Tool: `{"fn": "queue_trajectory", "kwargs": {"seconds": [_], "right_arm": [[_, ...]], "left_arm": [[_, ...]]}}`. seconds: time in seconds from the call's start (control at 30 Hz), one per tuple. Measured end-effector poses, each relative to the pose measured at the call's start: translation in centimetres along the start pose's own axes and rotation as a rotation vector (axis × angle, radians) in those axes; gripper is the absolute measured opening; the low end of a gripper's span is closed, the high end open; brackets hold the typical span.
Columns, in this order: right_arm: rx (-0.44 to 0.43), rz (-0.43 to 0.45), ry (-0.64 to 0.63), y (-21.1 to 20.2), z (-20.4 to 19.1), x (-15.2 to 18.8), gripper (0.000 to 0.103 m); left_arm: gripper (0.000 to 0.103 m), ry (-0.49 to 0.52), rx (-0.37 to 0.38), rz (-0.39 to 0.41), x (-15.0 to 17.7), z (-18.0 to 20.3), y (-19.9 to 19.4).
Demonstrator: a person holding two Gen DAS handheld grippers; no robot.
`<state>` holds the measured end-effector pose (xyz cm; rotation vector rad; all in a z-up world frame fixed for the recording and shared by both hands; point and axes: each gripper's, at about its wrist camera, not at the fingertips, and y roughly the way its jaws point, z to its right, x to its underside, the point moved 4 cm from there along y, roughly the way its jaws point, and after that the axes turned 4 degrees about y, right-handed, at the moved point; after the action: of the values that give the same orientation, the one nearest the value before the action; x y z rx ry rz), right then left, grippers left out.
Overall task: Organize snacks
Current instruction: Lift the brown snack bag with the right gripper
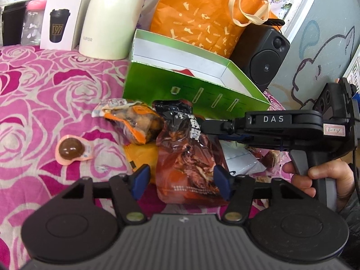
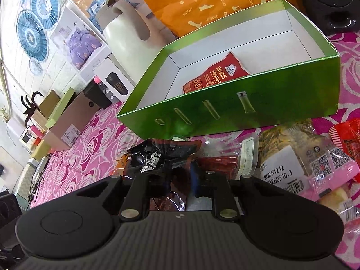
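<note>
A dark red snack pouch (image 1: 189,155) with a black top lies on the pink rose cloth, in front of an open green box (image 1: 180,90). My left gripper (image 1: 182,181) straddles the pouch's lower end; its right pad touches the edge, while the left pad stands a little clear, so it is open. My right gripper (image 1: 203,124) reaches in from the right. In the right wrist view, the right gripper (image 2: 178,180) is shut on the pouch (image 2: 166,155) near its black top. Inside the green box (image 2: 247,112) lies a red nut pouch (image 2: 216,76).
An orange-and-clear packet (image 1: 135,123) and a round brown sweet (image 1: 72,150) lie left of the pouch. A labelled clear bag (image 2: 285,148) and a red packet (image 2: 346,132) lie to the right. A white jug (image 1: 112,22), orange bag (image 1: 202,15) and speaker (image 1: 263,56) stand behind the box.
</note>
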<state>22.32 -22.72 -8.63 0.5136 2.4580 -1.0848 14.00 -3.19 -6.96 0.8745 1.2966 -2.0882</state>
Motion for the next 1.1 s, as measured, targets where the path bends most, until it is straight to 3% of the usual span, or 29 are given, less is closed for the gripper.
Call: {"fn": "queue_trajectory", "kwargs": {"seconds": [0.2,0.53,0.7,0.9,1.1], "right_arm": [[-0.017,0.024,0.019,-0.7,-0.2,0.6,0.028],[-0.043,0.063,-0.038,-2.5,-1.9,1.3,0.022],[-0.04,0.067,-0.032,-2.7,-1.8,2.1,0.021],[-0.034,0.056,-0.03,-2.8,-1.8,3.8,0.02],[0.012,0.074,-0.097,-3.0,-2.9,4.4,0.02]], "left_arm": [[0.047,0.002,0.018,0.014,0.0,0.6,-0.9],[0.039,0.026,0.022,0.027,0.4,1.8,-2.3],[0.025,0.007,0.011,0.004,1.2,1.6,-2.4],[0.019,-0.013,0.018,-0.04,3.1,1.0,-2.1],[0.018,0.018,0.003,-0.03,3.4,1.1,-2.3]]}}
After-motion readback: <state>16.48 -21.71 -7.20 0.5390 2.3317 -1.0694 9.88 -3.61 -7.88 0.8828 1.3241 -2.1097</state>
